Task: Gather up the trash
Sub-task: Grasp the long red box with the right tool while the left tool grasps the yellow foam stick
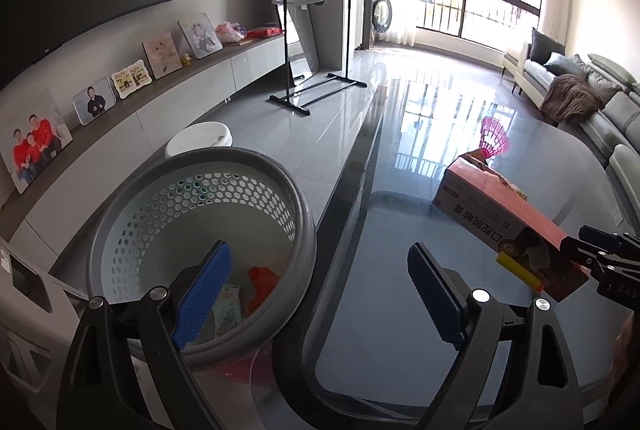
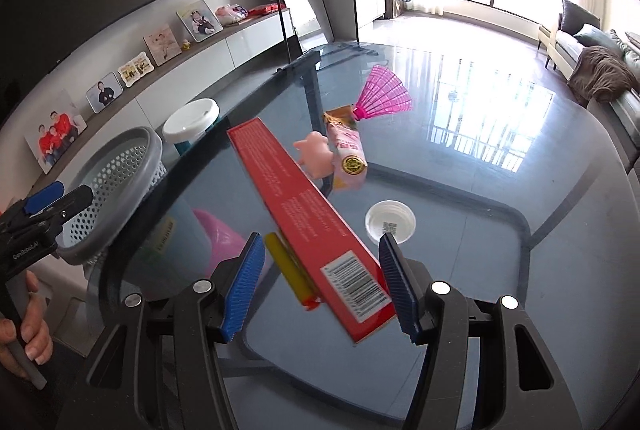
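A long red carton (image 2: 304, 222) lies on the glass table (image 2: 500, 157) beside a yellow marker (image 2: 290, 270). My right gripper (image 2: 322, 286) is open, its jaws either side of the carton's near end and the marker; it also shows in the left wrist view (image 1: 532, 258) at the carton (image 1: 500, 213). My left gripper (image 1: 316, 294) is open and empty, its left finger over the grey perforated trash basket (image 1: 192, 230), which holds a red scrap (image 1: 262, 282) and a wrapper (image 1: 228, 314). The basket (image 2: 116, 185) stands beside the table's left edge.
On the table lie a pink shuttlecock (image 2: 382, 95), a pink snack packet (image 2: 348, 153), a pink toy pig (image 2: 314, 153) and a white cap (image 2: 390, 222). A white stool (image 2: 192, 121) stands beyond the basket. A clothes rack (image 1: 316, 9) and sofa (image 1: 580, 85) stand farther off.
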`<control>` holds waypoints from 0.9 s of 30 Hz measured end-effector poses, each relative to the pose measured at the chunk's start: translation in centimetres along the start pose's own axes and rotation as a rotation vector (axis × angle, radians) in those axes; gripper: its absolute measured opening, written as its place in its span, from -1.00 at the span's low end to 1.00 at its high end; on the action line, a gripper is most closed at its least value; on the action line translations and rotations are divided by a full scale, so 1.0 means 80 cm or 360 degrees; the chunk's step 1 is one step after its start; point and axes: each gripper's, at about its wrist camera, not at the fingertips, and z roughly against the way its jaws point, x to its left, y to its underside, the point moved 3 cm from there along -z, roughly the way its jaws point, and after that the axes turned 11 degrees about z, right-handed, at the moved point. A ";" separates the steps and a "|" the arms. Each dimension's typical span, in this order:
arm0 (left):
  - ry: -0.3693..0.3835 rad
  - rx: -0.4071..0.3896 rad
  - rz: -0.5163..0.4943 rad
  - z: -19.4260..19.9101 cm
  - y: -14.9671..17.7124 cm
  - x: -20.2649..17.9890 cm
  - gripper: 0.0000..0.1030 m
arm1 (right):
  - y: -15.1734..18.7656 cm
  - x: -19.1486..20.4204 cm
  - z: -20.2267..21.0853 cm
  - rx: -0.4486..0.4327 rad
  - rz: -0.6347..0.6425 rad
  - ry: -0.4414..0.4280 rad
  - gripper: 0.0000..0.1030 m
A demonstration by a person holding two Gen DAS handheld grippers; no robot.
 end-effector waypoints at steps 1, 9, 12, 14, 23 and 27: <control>0.0004 0.0007 -0.0004 -0.001 0.002 -0.003 0.71 | 0.000 -0.002 -0.002 0.0008 0.0011 -0.0010 0.11; 0.0023 0.0044 -0.0046 -0.005 0.014 -0.030 0.71 | -0.003 -0.005 -0.020 0.0063 0.0073 -0.0100 0.11; 0.0026 0.0053 -0.0056 -0.008 0.017 -0.035 0.71 | -0.005 -0.001 -0.028 0.0083 0.0115 -0.0098 0.11; 0.0027 0.0062 -0.0061 -0.009 0.018 -0.038 0.71 | -0.005 0.002 -0.033 0.0098 0.0132 -0.0104 0.11; 0.0046 0.0094 -0.0078 -0.015 0.022 -0.047 0.71 | -0.006 0.029 -0.051 0.0167 0.0206 -0.0170 -0.06; 0.0054 0.0097 -0.0083 -0.015 0.024 -0.047 0.71 | -0.003 0.038 -0.062 0.0216 0.0219 -0.0183 -0.18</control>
